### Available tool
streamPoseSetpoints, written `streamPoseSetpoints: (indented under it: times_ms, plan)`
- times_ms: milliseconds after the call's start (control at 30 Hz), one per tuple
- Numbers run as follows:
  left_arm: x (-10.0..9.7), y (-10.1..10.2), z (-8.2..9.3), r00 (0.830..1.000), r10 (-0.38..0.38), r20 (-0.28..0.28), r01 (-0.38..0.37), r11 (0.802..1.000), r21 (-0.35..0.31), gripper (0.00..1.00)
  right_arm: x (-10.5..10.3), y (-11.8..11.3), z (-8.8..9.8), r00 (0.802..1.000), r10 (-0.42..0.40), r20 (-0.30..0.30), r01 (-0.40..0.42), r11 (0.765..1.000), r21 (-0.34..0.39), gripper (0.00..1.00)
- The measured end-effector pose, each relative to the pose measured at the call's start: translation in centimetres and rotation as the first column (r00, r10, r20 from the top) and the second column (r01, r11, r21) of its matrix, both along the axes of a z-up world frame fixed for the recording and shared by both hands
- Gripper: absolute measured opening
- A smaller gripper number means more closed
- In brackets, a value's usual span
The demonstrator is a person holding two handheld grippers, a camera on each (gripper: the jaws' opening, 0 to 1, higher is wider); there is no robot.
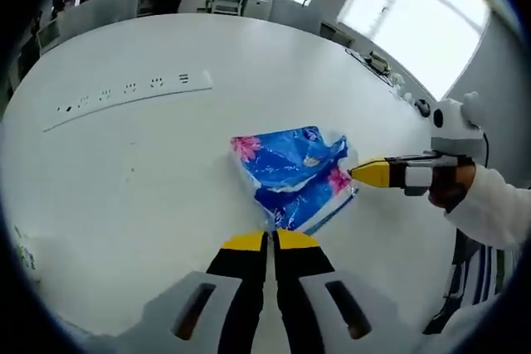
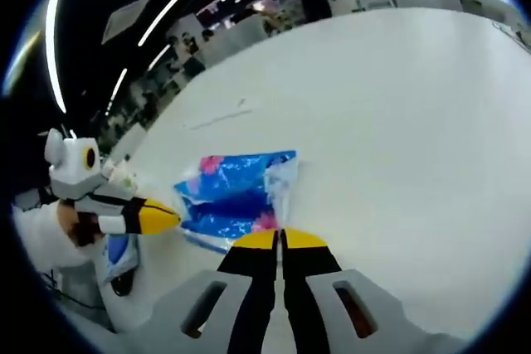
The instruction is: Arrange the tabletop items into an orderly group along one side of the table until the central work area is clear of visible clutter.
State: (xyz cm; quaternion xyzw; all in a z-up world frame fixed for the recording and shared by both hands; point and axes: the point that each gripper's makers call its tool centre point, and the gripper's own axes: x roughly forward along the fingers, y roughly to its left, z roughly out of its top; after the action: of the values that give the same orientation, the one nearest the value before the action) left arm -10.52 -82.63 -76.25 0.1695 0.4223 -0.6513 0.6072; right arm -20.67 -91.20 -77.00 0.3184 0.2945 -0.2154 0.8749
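Observation:
A blue plastic package (image 1: 290, 176) printed with pink flowers lies on the white round table (image 1: 124, 188). My left gripper (image 1: 271, 235) rises from the bottom of the left gripper view, its yellow-tipped jaws shut on the package's near edge. From the right, my right gripper (image 1: 355, 173) pinches the package's crinkled right corner. In the right gripper view the package (image 2: 228, 192) lies just ahead of my right gripper (image 2: 280, 236), which is shut on its clear plastic flap. There my left gripper (image 2: 172, 215) holds the package's left edge.
A long socket strip (image 1: 124, 93) is set into the table beyond the package. Small items (image 1: 398, 84) line the table's far right edge under the windows. A person's white sleeve (image 1: 494, 209) holds the right gripper. Chairs and desks stand beyond the table.

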Motion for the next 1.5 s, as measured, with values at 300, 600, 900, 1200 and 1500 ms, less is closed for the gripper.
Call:
streamPoseSetpoints:
  times_ms: [300, 600, 900, 1200, 1500]
  plan:
    - [0.1, 0.0, -0.1, 1.000, -0.012, 0.025, 0.012, 1.000, 0.003, 0.07, 0.2, 0.0, 0.2, 1.000, 0.015, -0.024, -0.016, 1.000, -0.025, 0.02]
    - [1.8, 0.9, 1.8, 0.996, 0.041, 0.078, -0.039, 0.999, -0.021, 0.35, -0.1, 1.2, 2.1, 1.000, 0.020, -0.021, -0.021, 0.998, -0.055, 0.25]
    - [2.7, 2.8, 5.0, 0.989, 0.087, 0.120, -0.077, 0.993, -0.085, 0.75, -1.3, 3.9, 4.9, 0.999, 0.039, 0.002, -0.039, 0.996, -0.077, 0.41]
    - [2.8, 7.1, 7.8, 0.988, 0.115, 0.104, -0.099, 0.984, -0.151, 0.84, -3.2, 8.0, 6.5, 0.998, 0.054, 0.015, -0.052, 0.996, -0.078, 0.53]
    - [5.4, 12.0, 9.3, 0.977, 0.167, 0.131, -0.143, 0.975, -0.173, 0.86, -4.5, 11.3, 6.8, 0.999, 0.048, 0.021, -0.046, 0.996, -0.073, 0.55]
